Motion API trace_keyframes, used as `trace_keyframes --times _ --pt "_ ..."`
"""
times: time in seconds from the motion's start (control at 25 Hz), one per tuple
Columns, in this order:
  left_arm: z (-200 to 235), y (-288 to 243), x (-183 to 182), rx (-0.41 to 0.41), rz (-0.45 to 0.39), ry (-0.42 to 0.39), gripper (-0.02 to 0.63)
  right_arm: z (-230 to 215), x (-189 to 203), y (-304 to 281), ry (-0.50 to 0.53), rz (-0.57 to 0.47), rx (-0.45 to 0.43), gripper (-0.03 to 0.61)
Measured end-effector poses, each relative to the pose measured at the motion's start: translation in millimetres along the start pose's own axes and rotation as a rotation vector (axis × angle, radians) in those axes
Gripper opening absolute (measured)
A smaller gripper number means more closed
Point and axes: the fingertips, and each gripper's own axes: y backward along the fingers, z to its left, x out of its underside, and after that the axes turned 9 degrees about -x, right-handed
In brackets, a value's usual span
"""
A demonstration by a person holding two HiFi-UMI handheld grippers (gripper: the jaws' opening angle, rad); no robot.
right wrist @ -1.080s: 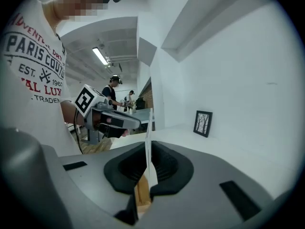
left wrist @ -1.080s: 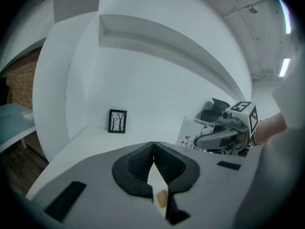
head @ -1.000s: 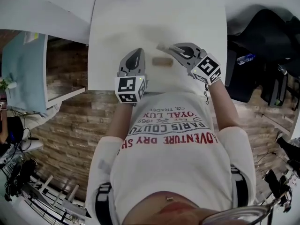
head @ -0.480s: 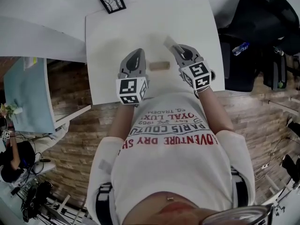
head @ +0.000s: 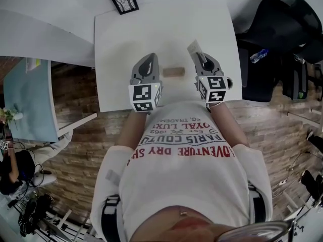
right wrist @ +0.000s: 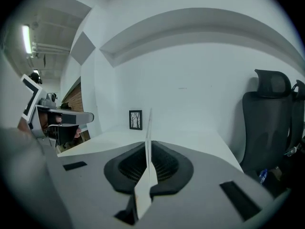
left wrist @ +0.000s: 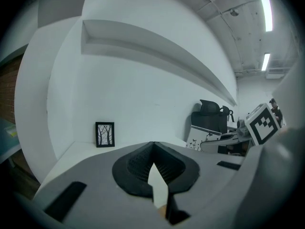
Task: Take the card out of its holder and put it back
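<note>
A small wooden card holder (head: 173,72) lies on the white table (head: 151,29), near its front edge, with no card in it. My right gripper (head: 200,57) stands just right of the holder, pointing away from me, shut on a white card (head: 193,48). In the right gripper view the card (right wrist: 147,142) shows edge-on between the jaws of that gripper (right wrist: 147,144). My left gripper (head: 150,57) hovers just left of the holder, its tips together (left wrist: 151,144) and nothing held.
A small black picture frame (head: 124,2) stands at the table's far left corner. A black office chair (head: 275,29) and a bottle (head: 258,55) are off the table's right side. A blue-topped table (head: 28,95) stands at left.
My right gripper has swung from pointing leftward over the holder to pointing away, shifting right with the card. The left gripper has barely moved.
</note>
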Motion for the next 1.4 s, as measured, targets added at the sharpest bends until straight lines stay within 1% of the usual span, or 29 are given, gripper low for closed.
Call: trace_keyframes --times 0.24,0.4,0.76,0.92,1.04,1.28,1.4 --pt "0.9 3.0 -0.5 0.004 0.002 -0.011 0.025 3.9 1.7 0.9 0.006 0.005 -0.013 0.035" --pt "-0.7 3.1 -1.4 0.004 -0.002 0.024 0.025 3.3 0.7 1.6 0.008 0.003 -0.022 0.035" --pt "-2.0 0.4 2.7 0.002 0.024 0.041 0.025 1.7 1.3 0.4 0.005 0.015 -0.041 0.035" --pt "-1.6 1.8 7.8 -0.008 0.039 0.059 0.025 0.3 1.9 -1.5 -0.005 0.013 -0.078 0.035" --pt "-0.4 3.1 15.7 -0.017 0.060 0.073 0.025 6.0 -2.5 -7.5 0.014 0.005 -0.162 0.035" --pt "3.6 2.5 29.4 -0.049 0.092 0.099 0.025 32.8 -19.0 -22.0 0.118 -0.011 -0.436 0.035" --pt "9.2 5.3 31.6 -0.077 0.094 0.118 0.025 44.1 -24.0 -26.8 0.166 -0.001 -0.536 0.035"
